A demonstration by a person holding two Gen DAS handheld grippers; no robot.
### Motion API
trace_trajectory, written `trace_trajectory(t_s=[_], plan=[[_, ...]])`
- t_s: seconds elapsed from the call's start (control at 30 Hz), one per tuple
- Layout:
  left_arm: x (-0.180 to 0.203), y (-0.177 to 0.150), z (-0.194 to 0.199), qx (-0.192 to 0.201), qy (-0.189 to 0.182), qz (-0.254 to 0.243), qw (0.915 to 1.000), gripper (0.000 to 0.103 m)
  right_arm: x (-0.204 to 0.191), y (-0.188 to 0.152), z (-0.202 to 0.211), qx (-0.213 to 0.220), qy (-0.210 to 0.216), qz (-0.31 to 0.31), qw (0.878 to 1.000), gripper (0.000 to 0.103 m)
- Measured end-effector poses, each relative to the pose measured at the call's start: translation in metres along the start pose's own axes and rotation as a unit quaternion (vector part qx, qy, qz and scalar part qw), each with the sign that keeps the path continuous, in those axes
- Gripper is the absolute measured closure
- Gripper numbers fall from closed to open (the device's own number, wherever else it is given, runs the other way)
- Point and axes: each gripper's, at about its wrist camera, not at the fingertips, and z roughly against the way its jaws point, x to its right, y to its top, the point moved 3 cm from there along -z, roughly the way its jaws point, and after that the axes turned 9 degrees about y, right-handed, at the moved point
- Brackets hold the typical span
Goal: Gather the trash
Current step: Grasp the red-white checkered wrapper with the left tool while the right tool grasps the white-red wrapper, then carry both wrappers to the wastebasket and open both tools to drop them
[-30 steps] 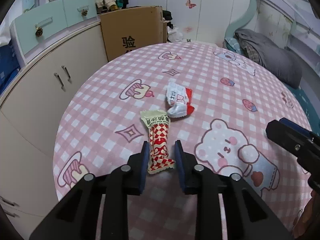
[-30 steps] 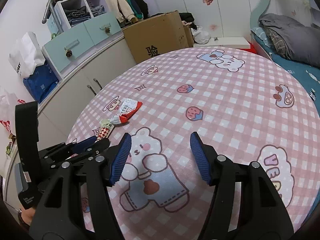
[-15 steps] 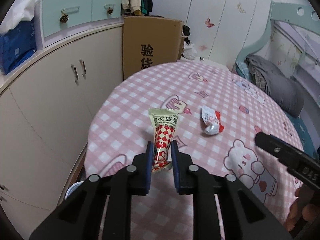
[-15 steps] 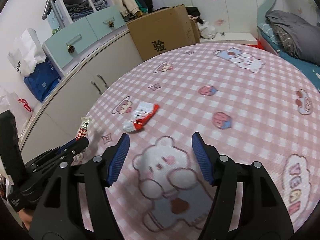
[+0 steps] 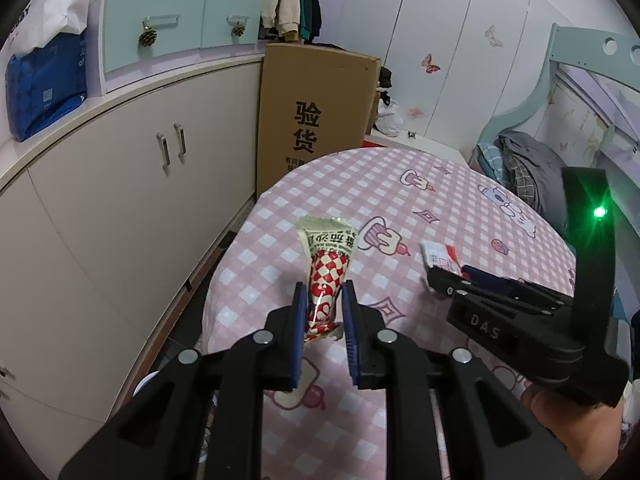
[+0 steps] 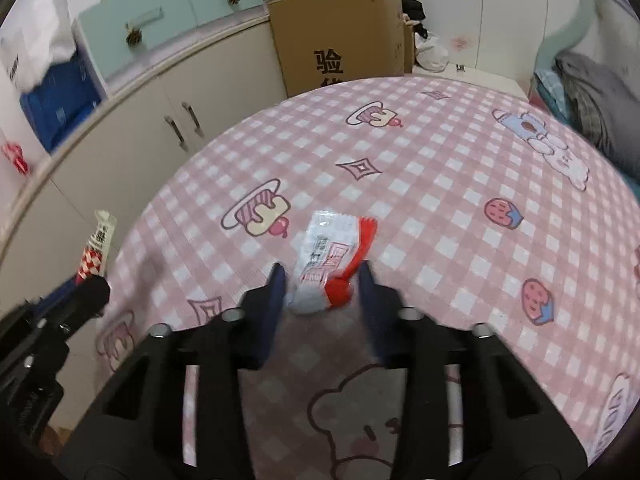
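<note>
Bare tablecloth (image 6: 460,184) lies open ahead; cabinets (image 5: 120,200) and cardboard box (image 5: 316,120) flank it.

Pink-checked tablecloth (image 6: 440,184), red-checked wrapper (image 5: 326,276)

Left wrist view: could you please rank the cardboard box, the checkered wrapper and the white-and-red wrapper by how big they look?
1. Cardboard box, clearly largest, though farthest.
2. Checkered wrapper, held in the left gripper.
3. White-and-red wrapper, smallest, but partly hidden by the right gripper, so its rank below the checkered one is unsure.
</note>
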Motion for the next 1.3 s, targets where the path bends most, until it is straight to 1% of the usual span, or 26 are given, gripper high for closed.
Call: trace_trajectory(t_s=[0.07, 0.2, 0.23, 0.3, 0.43, 0.7, 0.9, 1.1, 1.2, 1.3], plan=[[0.005, -0.001, 0.002, 0.0, -0.004, -0.004, 1.0, 0.086, 0.001, -0.003, 0.003, -0.002, 0.008, 0.006, 1.0, 0.074], [0.018, -0.006, 0.012, 0.001, -0.015, -0.012, 0.9998, 0.086, 0.013, -0.018, 0.02, 0.0, 0.054, -0.018, 0.998, 0.077], [0.024, -0.008, 0.016, 0.003, -0.018, -0.018, 0.9997, 0.086, 0.018, -0.025, 0.028, 0.004, 0.064, -0.029, 0.998, 0.077], [0.034, -0.013, 0.023, 0.004, -0.022, -0.025, 0.9994, 0.086, 0.024, -0.034, 0.041, 0.01, 0.071, -0.039, 0.997, 0.077], [0.052, -0.022, 0.041, 0.002, -0.039, -0.027, 0.9988, 0.086, 0.034, -0.052, 0.077, 0.031, 0.092, -0.063, 0.993, 0.077], [0.086, -0.045, 0.079, 0.001, -0.063, -0.037, 0.9973, 0.086, 0.044, -0.082, 0.141, 0.071, 0.118, -0.086, 0.987, 0.077], [0.103, -0.056, 0.104, 0.002, -0.077, -0.039, 0.9963, 0.086, 0.043, -0.095, 0.169, 0.086, 0.126, -0.087, 0.985, 0.077], [0.098, -0.062, 0.124, 0.009, -0.075, -0.039, 0.9964, 0.086, 0.029, -0.101, 0.185, 0.094, 0.141, -0.077, 0.983, 0.077], [0.087, -0.063, 0.13, 0.011, -0.074, -0.031, 0.9967, 0.086, 0.016, -0.102, 0.186, 0.092, 0.148, -0.069, 0.982, 0.077], [0.066, -0.065, 0.133, 0.013, -0.069, -0.018, 0.9974, 0.086, -0.003, -0.101, 0.184, 0.089, 0.156, -0.056, 0.982, 0.077]])
